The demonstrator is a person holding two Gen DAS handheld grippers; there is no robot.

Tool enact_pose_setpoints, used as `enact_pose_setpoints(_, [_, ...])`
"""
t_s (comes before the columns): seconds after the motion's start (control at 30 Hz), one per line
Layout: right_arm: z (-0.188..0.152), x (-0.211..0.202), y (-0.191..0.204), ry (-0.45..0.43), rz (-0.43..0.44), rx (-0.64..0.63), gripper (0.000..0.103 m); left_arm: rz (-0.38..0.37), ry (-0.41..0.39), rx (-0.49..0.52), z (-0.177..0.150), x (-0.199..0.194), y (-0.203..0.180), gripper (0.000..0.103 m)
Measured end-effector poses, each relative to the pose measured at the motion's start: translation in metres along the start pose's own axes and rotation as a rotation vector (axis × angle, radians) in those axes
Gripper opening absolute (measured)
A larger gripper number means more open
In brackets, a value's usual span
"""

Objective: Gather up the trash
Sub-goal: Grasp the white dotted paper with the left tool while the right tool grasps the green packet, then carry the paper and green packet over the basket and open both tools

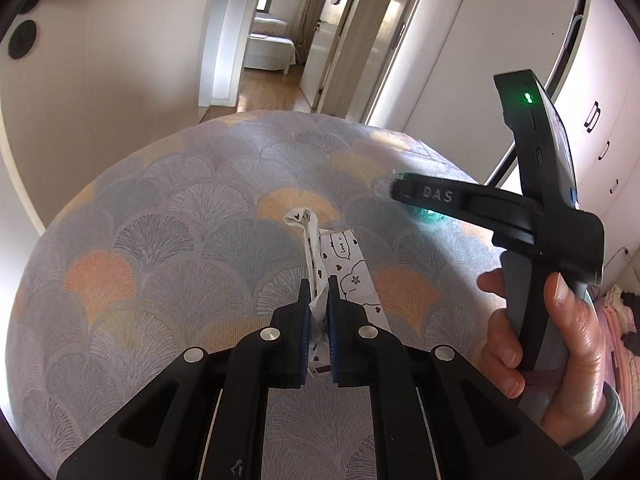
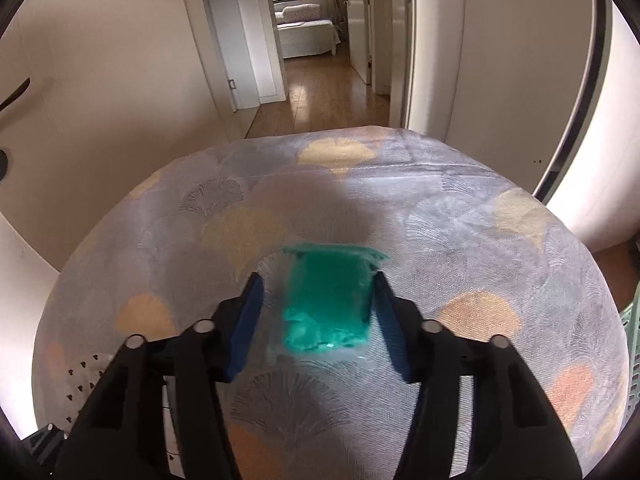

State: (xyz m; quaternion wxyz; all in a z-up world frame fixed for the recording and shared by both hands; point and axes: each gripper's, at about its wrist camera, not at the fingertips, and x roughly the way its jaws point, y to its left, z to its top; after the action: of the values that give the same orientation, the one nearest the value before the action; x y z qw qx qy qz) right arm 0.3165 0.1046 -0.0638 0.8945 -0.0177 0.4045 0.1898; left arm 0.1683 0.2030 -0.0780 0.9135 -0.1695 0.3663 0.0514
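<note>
In the left wrist view my left gripper point(image 1: 319, 284) is shut on a white paper wrapper point(image 1: 320, 256) printed with black hearts and clouds, which lies on the patterned bedspread point(image 1: 180, 240). The right gripper's body point(image 1: 500, 208) shows at the right, held by a hand, with a bit of green under it. In the right wrist view my right gripper point(image 2: 318, 280) is open, its blue pads on either side of a green plastic packet point(image 2: 330, 300) lying on the bedspread point(image 2: 480, 240). The wrapper shows at the lower left point(image 2: 86, 372).
The bed's far edge meets a doorway and a wooden-floored hallway point(image 2: 320, 96). A white door point(image 1: 80, 100) stands at the left, wardrobes point(image 1: 600, 128) at the right. A green basket edge point(image 2: 632, 320) shows at the bed's right side.
</note>
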Motion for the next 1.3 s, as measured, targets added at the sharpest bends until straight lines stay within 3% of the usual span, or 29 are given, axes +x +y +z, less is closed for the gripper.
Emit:
enact_pose_setpoints(0.37, [-0.041,-0.048,-0.023,0.013,0.077,0.013,0.035,-0.013,-0.036,0.042,-0.002,-0.006,-0.005,0.006])
enact_pose_setpoints(0.6, [-0.079,-0.118,-0.054,-0.09,0.046,0.01,0.035,-0.09,-0.042,0.089,-0.005,-0.02,-0.036,0.005])
enact_pose_setpoints(0.8, [-0.096,-0.173,-0.103,-0.183,0.014,0.082,0.035,-0.194,-0.063,0.164,-0.002,-0.041,-0.091,0.005])
enact_pose_setpoints(1.07, [-0.103,-0.231,-0.177,-0.311,-0.118,0.199,0.035,-0.325,-0.061,0.292,0.0,-0.043,-0.189,0.005])
enact_pose_setpoints(1.3, [-0.114,-0.244,-0.261,-0.314,-0.24,0.353,0.035,-0.416,-0.028,0.399,-0.007,-0.021,-0.276,0.005])
